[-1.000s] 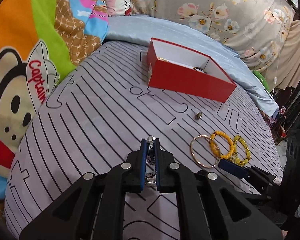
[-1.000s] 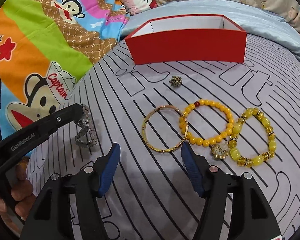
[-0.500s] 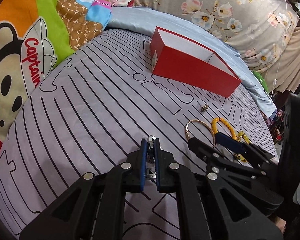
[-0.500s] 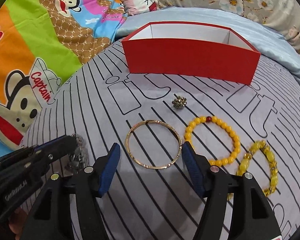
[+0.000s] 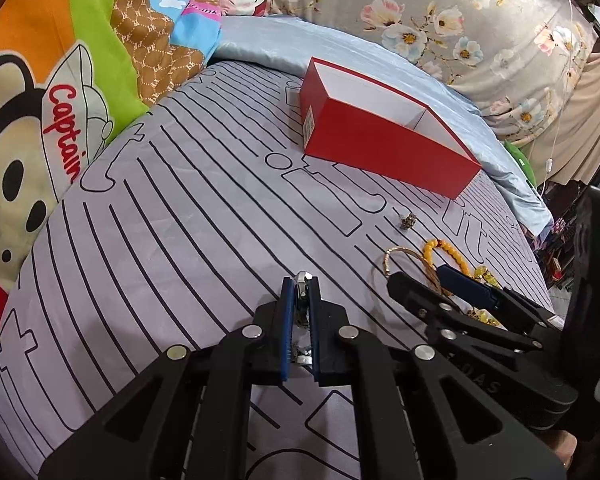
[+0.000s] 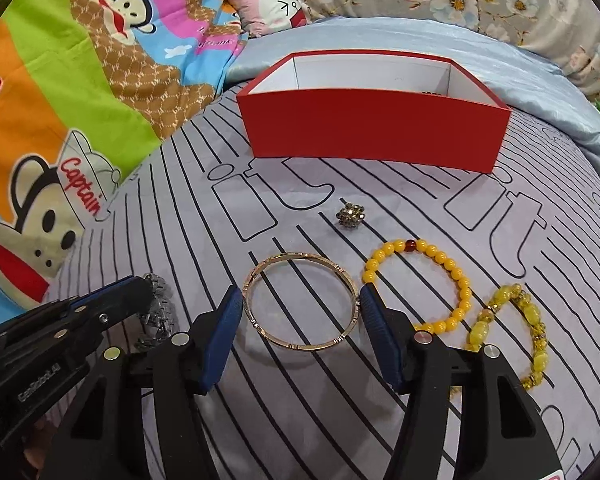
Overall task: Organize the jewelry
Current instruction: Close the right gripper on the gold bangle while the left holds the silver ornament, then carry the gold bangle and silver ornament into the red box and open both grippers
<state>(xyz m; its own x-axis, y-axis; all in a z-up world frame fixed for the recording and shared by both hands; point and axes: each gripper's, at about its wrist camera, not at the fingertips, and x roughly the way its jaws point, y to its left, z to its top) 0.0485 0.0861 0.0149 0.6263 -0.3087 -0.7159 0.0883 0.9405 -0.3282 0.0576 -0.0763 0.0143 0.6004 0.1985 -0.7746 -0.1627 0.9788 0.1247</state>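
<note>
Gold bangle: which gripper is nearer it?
Right. The right gripper straddles the gold bangle, fingers open; the left gripper, beside it, clamps a silver bracelet.

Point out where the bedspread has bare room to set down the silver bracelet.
Bare striped bedspread lies between the cartoon blanket and red box. Crowded on the right: gold bangle, yellow bead bracelets, a small brooch.

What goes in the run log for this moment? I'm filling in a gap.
left claw: shut on silver bracelet | right claw: open, straddling gold bangle | red box: beyond
</note>
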